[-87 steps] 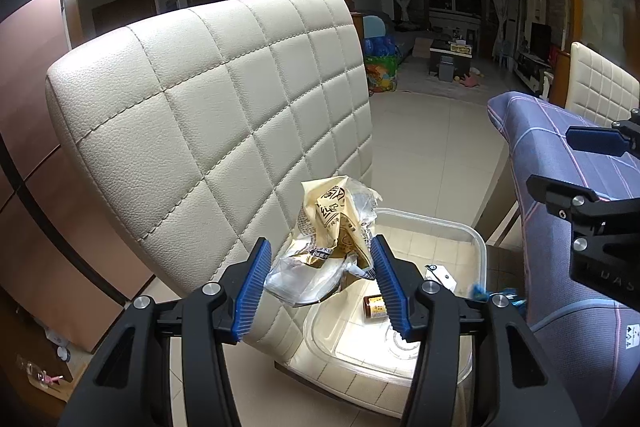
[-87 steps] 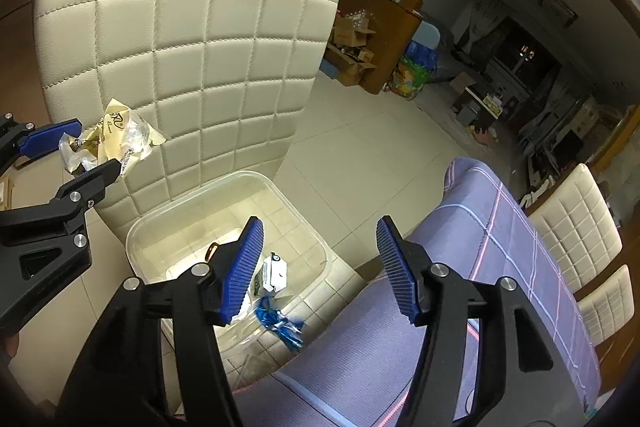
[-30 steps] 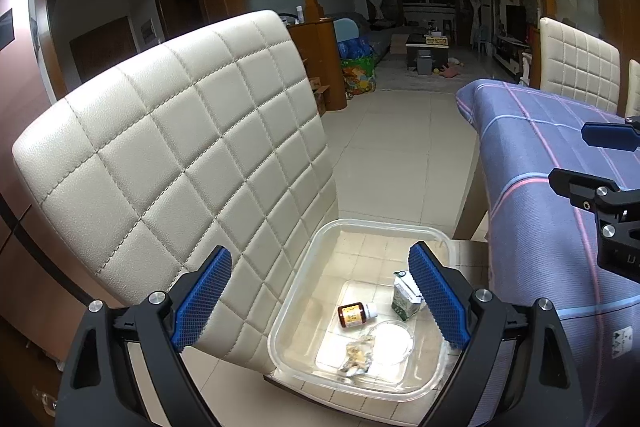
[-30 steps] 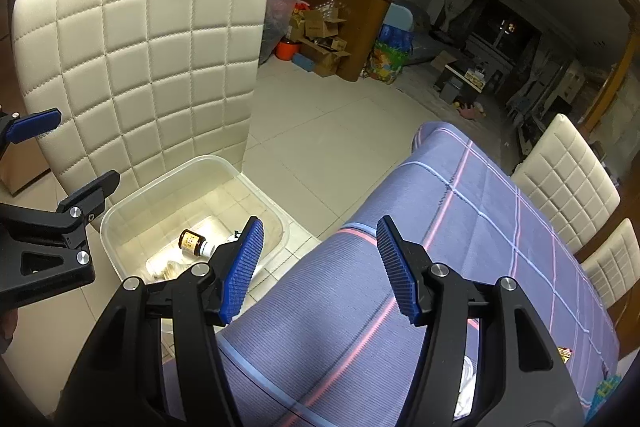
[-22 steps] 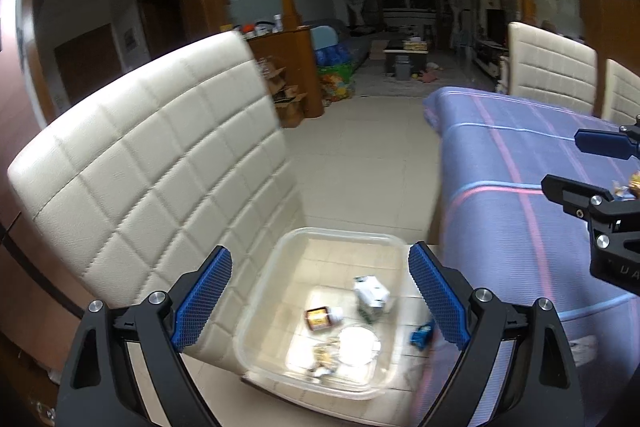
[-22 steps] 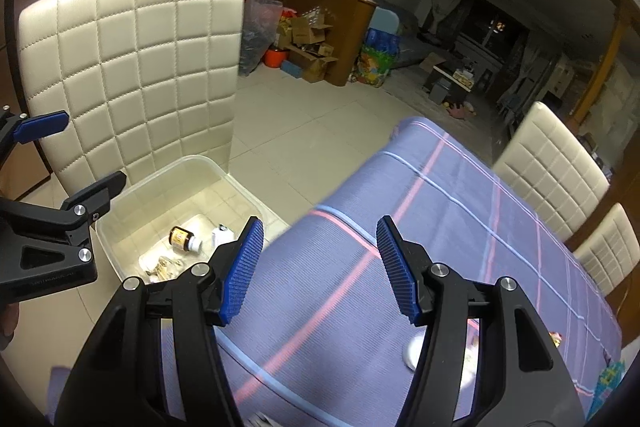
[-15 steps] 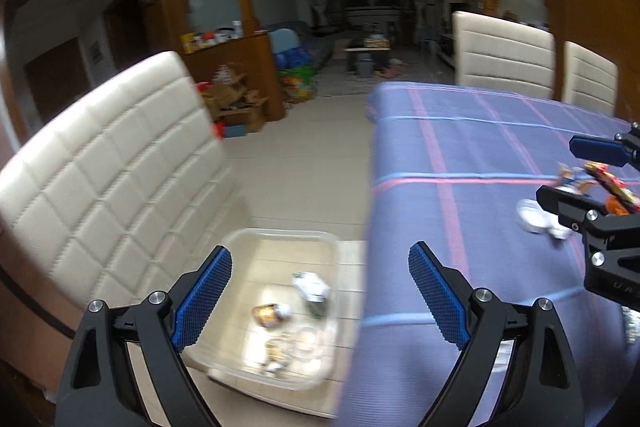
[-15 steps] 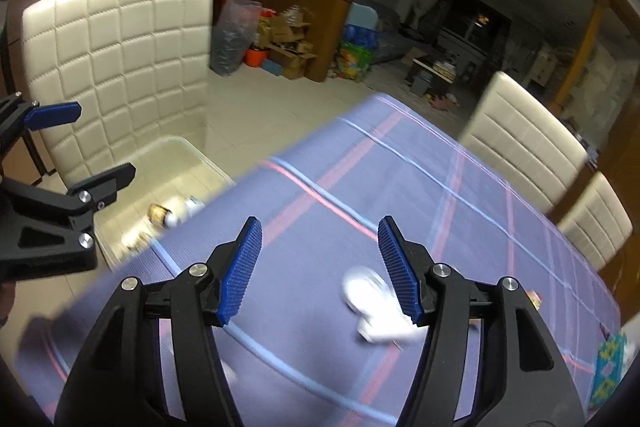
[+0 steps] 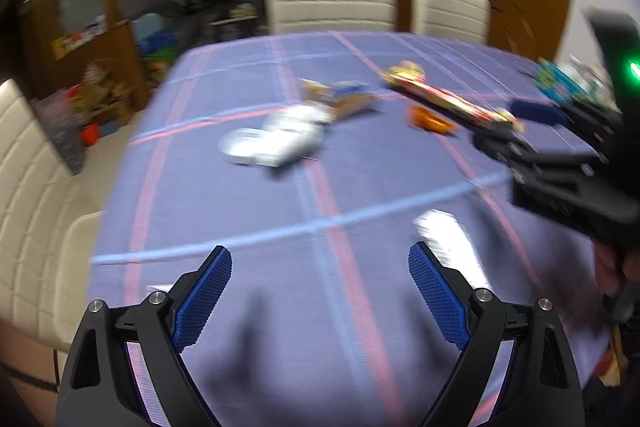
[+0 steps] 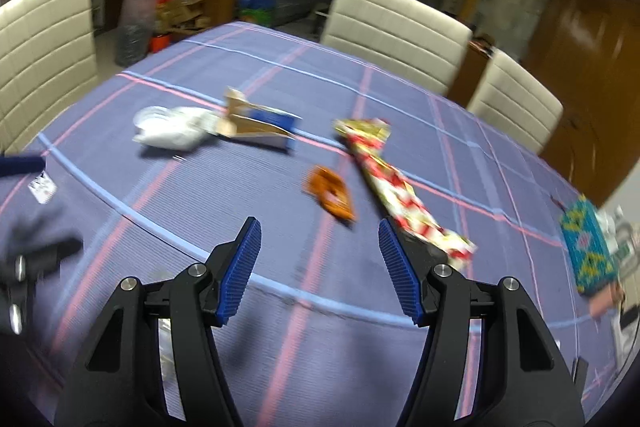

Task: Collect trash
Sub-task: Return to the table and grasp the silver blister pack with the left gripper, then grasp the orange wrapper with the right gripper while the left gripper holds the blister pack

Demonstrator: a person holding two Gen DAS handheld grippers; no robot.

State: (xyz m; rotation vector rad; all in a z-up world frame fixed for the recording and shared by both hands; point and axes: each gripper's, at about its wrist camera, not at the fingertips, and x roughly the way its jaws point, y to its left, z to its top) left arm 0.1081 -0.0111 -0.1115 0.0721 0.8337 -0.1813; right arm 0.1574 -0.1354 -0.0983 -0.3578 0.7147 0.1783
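Out past both sets of tongs the desk (image 10: 224, 267) with the purple checked cloth has plenty of trash on it, so I'd say this job is nowhere near finished. The left tongs (image 9: 320, 291) are spread wide with nothing in them, and the right tongs (image 10: 319, 269) are parted and empty too, just hanging above the cloth. Straight ahead of the right tongs, a bit beyond the tips, lies an orange wrapper (image 10: 332, 195); just off their right finger a long red-and-gold wrapper (image 10: 400, 187) runs away across the cloth. Further out and to the left there's a crumpled white plastic bag (image 10: 172, 129) touching a torn cardboard box (image 10: 256, 127). From the left tongs' side there's also something white and blurry (image 9: 448, 239) near their right finger, can't tell what. Nothing really blocks the way, the trash sits in the open, though the two tongs are close enough to crowd each other. Cream chairs (image 10: 396, 27) stand along the far edge, and a patterned teal box (image 10: 586, 247) sits way off right, probably not trash.
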